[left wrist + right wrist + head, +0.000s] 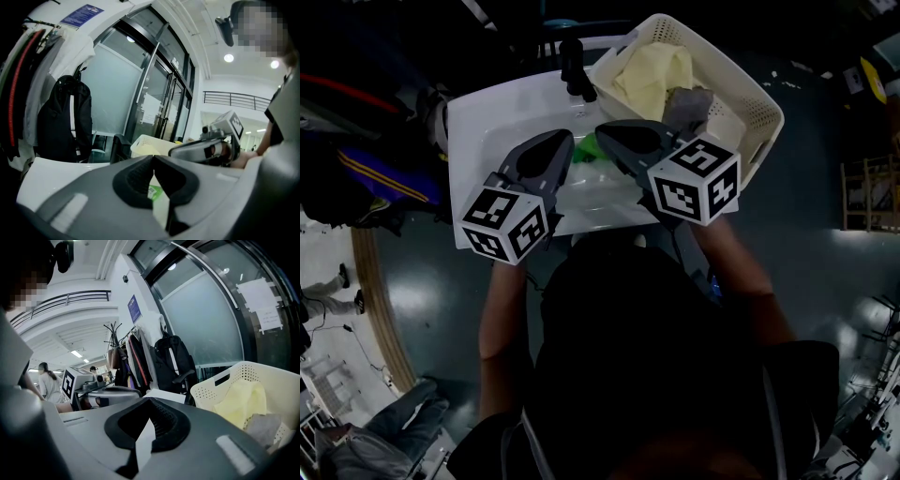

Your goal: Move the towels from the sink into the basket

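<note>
Both tools are up over the white sink (487,112). The left hand-held gripper (555,148) has its jaws pressed together at the tips with nothing clamped. Its own view confirms it: left hand-held gripper (153,158), pads meeting, only a sliver of green showing through the gap below them.

That green is the green towel (589,148), down in the sink bowl. It lies right between the two tool tips and beneath them, with neither tool touching it.

The right hand-held gripper (614,136) sits just beside the left one, tips near each other. In its own view the right hand-held gripper (147,400) also has its jaws together and holds nothing.

Ahead of both tips stands the black faucet (575,66).

Off to the right hand-held gripper's right and beyond it is the cream basket (759,103), already loaded. A yellow towel (652,70) is heaped in it, and a gray towel (689,103) lies on the side nearest that tool. The right gripper view shows the same: basket (220,380), yellow towel (241,401), gray towel (262,427).
</note>
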`<action>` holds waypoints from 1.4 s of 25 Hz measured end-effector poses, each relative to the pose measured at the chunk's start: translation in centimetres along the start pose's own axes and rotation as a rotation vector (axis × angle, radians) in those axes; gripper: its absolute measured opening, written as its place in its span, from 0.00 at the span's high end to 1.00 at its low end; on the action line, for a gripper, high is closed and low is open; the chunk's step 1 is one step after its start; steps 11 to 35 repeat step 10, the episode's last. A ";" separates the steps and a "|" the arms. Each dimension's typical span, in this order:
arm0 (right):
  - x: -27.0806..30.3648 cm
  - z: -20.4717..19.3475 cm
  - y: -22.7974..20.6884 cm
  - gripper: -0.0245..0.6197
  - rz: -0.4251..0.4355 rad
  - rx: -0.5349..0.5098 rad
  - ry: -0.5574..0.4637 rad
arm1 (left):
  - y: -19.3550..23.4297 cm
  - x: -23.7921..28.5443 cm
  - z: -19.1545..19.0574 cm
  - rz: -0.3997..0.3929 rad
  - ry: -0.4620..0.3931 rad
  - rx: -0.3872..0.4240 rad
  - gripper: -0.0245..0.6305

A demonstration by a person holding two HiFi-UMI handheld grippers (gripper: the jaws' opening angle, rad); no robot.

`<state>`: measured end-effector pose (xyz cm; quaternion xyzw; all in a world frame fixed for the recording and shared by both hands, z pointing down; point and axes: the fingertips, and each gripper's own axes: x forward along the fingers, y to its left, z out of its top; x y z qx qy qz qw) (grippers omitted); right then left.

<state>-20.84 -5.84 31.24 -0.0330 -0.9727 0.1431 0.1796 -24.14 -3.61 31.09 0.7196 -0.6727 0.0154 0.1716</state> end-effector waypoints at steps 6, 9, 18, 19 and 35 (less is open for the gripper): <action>-0.1 0.2 0.2 0.96 0.002 0.001 -0.007 | 0.1 -0.1 0.0 0.007 0.003 -0.002 0.95; -0.2 0.2 0.4 0.96 0.004 0.002 -0.006 | -0.1 -0.3 0.0 0.008 0.006 -0.004 0.95; -0.2 0.2 0.4 0.96 0.004 0.003 -0.006 | -0.1 -0.4 -0.1 0.008 0.007 -0.004 0.95; -0.2 0.2 0.4 0.96 0.004 0.003 -0.006 | -0.1 -0.4 -0.1 0.008 0.007 -0.004 0.95; -0.2 0.2 0.4 0.96 0.004 0.003 -0.006 | -0.1 -0.4 -0.1 0.008 0.007 -0.004 0.95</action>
